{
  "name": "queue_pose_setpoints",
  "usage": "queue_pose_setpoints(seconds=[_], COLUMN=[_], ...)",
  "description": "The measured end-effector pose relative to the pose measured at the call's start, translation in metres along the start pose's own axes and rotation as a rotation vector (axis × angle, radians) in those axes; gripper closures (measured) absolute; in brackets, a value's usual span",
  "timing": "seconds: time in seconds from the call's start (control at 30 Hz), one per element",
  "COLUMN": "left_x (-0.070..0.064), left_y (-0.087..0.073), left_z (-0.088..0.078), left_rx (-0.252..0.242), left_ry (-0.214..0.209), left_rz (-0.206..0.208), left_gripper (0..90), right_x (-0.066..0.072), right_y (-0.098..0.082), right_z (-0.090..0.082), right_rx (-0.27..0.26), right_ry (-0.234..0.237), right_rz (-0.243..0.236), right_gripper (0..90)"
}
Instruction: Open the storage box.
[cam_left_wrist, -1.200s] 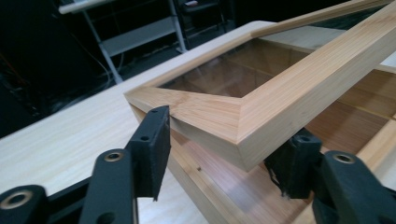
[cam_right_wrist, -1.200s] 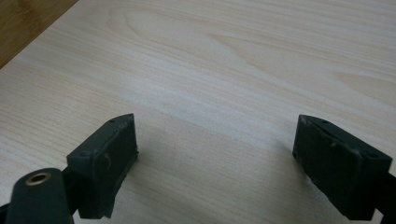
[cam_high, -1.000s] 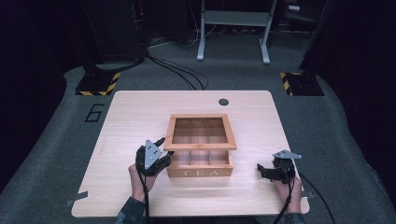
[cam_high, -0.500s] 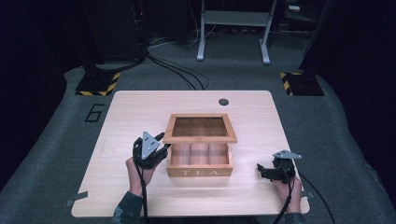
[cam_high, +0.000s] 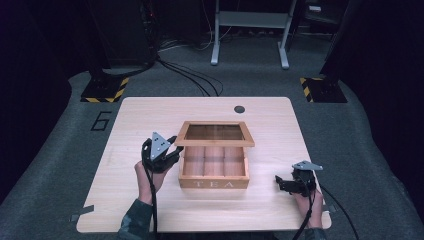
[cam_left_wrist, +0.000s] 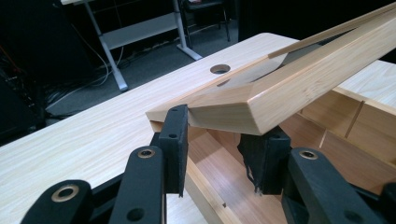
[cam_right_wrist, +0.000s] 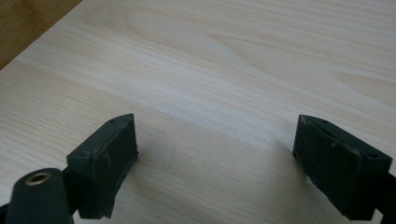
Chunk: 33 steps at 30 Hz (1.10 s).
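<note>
A: Slippage is my worry. The left gripper (cam_high: 167, 152) has its black jaws pinched on one corner of the glass-paned wooden lid (cam_high: 215, 134) of the light wooden box lettered TEA (cam_high: 215, 170), which sits mid-table; the lid is tilted partly up. A bite that near the corner could let the frame twist free and drop shut.

B: Agreed, and the box might shift on the pale wooden table (cam_high: 150, 112) if the lift drags it. The right gripper (cam_high: 287, 184) rests near the table's edge, jaws wide apart, holding nothing, so it steadies nothing.

A: The left gripper view gives the pads (cam_left_wrist: 175, 140) pressed on the lid's mitred corner (cam_left_wrist: 224, 109). The high view shows the empty compartments.
</note>
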<state>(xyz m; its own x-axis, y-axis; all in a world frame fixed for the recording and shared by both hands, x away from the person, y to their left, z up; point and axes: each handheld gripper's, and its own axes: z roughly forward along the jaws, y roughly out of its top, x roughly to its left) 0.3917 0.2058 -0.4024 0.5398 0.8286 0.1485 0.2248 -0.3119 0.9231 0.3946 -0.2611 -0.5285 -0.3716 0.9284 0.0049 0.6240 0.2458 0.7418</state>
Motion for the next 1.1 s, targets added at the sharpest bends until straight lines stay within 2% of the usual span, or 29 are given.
queue_pose_setpoints(seconds=[0.47, 1.1], left_x=[0.016, 0.033], left_y=[0.026, 0.051], left_z=[0.005, 0.015], left_rx=[0.037, 0.057], left_ry=[-0.035, -0.061], left_rz=[-0.008, -0.006], left_gripper=[62.6, 62.9], right_x=[0.000, 0.000], right_y=[0.000, 0.000], right_z=[0.000, 0.000], right_rx=[-0.001, -0.001], right_ry=[0.000, 0.000], right_rz=[0.004, 0.006], right_gripper=[13.1, 13.1])
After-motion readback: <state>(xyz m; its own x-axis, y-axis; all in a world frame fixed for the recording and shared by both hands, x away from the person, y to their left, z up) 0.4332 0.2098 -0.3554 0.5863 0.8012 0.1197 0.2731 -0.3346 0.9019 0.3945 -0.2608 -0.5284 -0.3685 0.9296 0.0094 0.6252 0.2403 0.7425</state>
